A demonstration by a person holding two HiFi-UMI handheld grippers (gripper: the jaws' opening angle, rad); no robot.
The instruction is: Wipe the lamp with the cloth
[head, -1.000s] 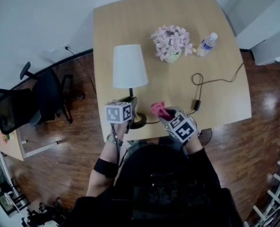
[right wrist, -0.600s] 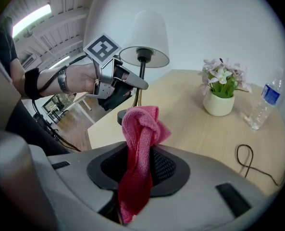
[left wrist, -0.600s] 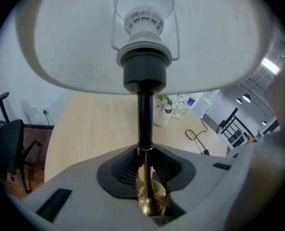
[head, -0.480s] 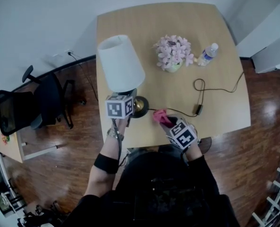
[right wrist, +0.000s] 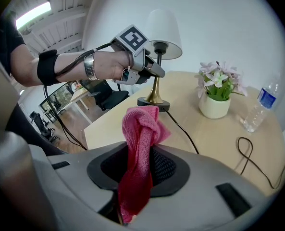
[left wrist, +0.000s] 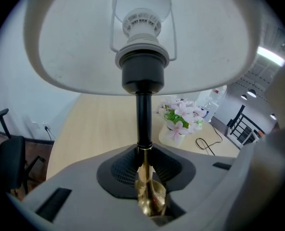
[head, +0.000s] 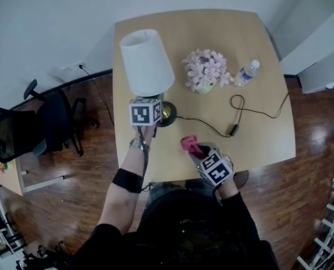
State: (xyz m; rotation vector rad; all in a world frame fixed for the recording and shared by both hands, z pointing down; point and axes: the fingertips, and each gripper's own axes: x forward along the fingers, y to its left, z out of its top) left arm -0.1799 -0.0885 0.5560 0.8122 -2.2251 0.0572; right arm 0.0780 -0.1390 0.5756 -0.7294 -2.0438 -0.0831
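Surface [head: 212, 32]: light wood, carries everything. Lamp [head: 147, 61] is at its left side, with a white shade and a dark round base. In the right gripper view the base sits down on the surface. Flowers [head: 205, 69] in a pot stand just right of the shade.

Your left hand-held gripper [head: 157, 101] is clamped on the lamp's stem, on the brass part below the black section. The shade's underside fills the top of its view.

Your right hand-held gripper [head: 196, 151] is over the near edge, clamped on the cloth [head: 189, 145]. The cloth is pink and bunched, sticking up out of the jaws. It's apart from the lamp, not touching it.

Bottle [head: 246, 72] is right of the flowers. Cable [head: 234, 108] runs from the lamp base off to the right.
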